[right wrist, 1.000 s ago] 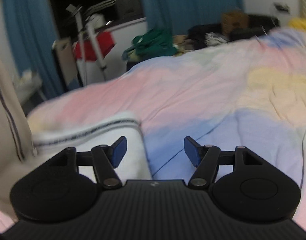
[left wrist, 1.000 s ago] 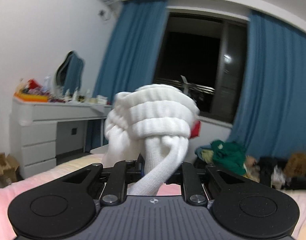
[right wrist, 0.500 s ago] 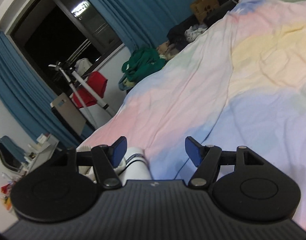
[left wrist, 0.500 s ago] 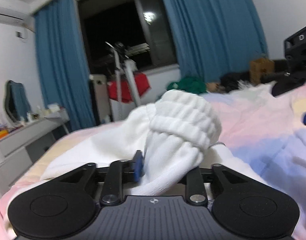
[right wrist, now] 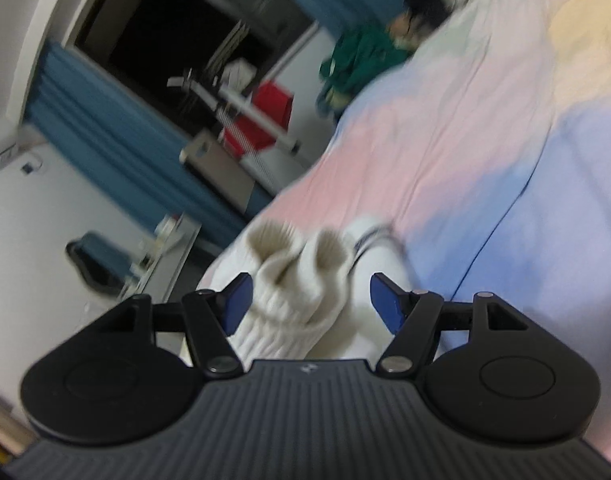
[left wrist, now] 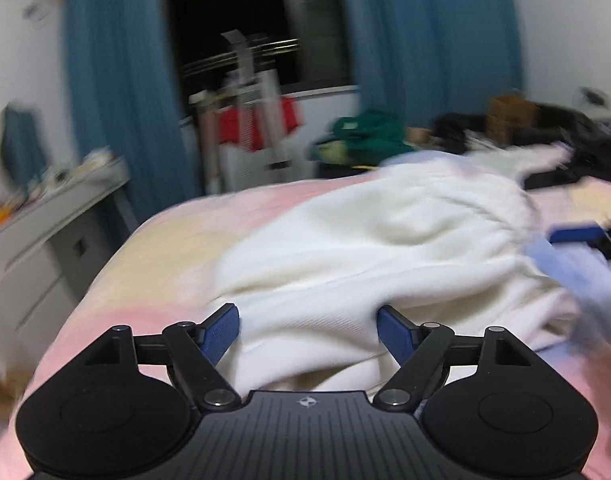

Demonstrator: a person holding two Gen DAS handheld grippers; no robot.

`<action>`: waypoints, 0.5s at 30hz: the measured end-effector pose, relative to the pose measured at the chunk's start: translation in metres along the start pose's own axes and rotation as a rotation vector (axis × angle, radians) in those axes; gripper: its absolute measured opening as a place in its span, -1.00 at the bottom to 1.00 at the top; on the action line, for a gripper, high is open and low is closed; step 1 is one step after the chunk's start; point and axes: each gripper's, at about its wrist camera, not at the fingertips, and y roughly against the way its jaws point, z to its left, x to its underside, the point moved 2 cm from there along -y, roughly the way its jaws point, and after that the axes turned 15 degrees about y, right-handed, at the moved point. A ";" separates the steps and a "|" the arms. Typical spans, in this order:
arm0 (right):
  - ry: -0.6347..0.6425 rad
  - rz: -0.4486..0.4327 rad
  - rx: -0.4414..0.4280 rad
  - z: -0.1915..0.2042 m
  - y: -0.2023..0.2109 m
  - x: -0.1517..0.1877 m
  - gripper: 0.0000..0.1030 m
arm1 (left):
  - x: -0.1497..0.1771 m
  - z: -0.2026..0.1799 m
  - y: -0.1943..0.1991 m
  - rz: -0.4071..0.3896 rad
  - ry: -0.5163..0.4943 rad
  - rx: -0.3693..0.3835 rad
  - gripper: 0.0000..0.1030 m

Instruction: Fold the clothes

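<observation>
The left tool hangs low over the near end of the bed. Its jaws have just been opening and now stand wide apart, with a fold of the white knit garment lying between the blue pads without being pinched, so the garment is released. That garment sprawls in a loose heap across the pastel pink, yellow and blue bedsheet, reaching toward the far right, where a blurred blue pad of the other tool shows at the edge of the left wrist view. The right tool is tilted, so the room appears slanted in its camera. Its jaws are spread too, and a ribbed cream cuff of the garment bunches up between them, just beside the left pad; whether it touches is unclear through the blur. Behind the bed are blue curtains, a dark window, a drying rack with a red cloth, a green garment pile, and a white dresser.
</observation>
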 end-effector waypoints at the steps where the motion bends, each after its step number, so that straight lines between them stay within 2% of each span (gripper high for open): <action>1: -0.017 0.024 -0.016 0.001 -0.003 0.002 0.33 | -0.003 0.015 -0.007 0.018 0.061 -0.013 0.55; 3: -0.053 0.073 -0.040 0.004 -0.009 0.007 0.39 | -0.001 0.026 -0.004 0.046 0.142 -0.024 0.56; 5: -0.079 0.123 -0.070 0.008 -0.015 0.012 0.40 | -0.001 0.037 -0.009 0.081 0.201 -0.067 0.54; 8: -0.091 0.175 -0.127 0.019 -0.021 0.021 0.43 | 0.000 0.051 -0.009 0.111 0.290 -0.076 0.54; 11: -0.028 0.188 -0.083 0.031 -0.032 0.028 0.43 | 0.004 0.064 -0.014 0.126 0.343 -0.080 0.55; 15: 0.068 0.106 0.028 0.043 -0.052 0.024 0.45 | 0.005 0.078 -0.020 0.125 0.421 -0.069 0.56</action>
